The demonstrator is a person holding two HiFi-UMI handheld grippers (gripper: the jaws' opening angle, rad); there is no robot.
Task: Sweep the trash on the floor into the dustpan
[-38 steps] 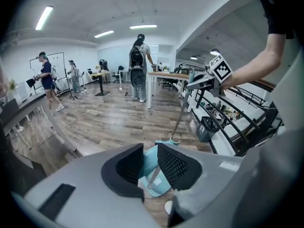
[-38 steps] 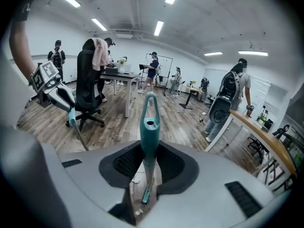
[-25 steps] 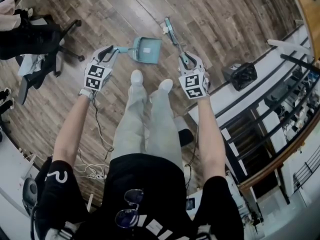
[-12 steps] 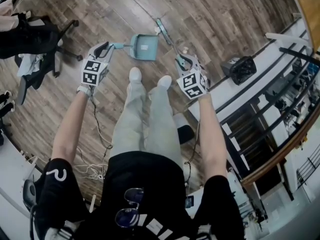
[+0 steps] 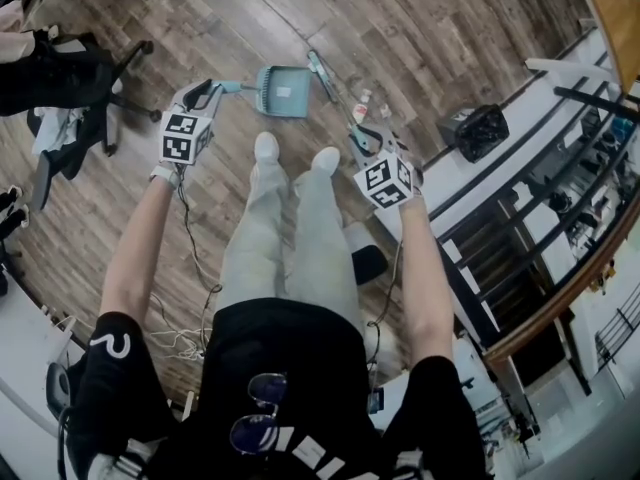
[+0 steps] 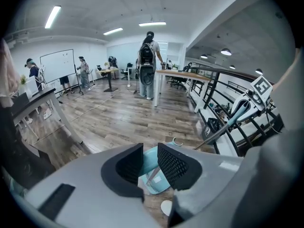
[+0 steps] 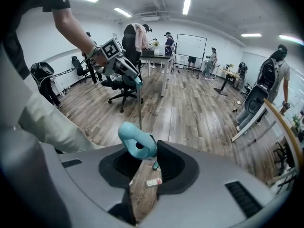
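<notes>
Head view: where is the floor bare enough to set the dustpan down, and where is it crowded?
Bare: the wood floor beyond the dustpan, and leftward to the office chair. Crowded: right of the dustpan, where broom, trash and black box sit.

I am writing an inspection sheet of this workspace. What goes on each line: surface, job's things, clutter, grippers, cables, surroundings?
Surface: wooden plank floor.
Job's things: teal dustpan ahead of the person's shoes; broom close at its right; small trash scraps further right.
Clutter: black box on the white ledge.
Grippers: left gripper shut on the dustpan handle; right gripper shut on the broom handle.
Cables: white cables on the floor behind the person.
Surroundings: office chair, railing, people at distant desks.
</notes>
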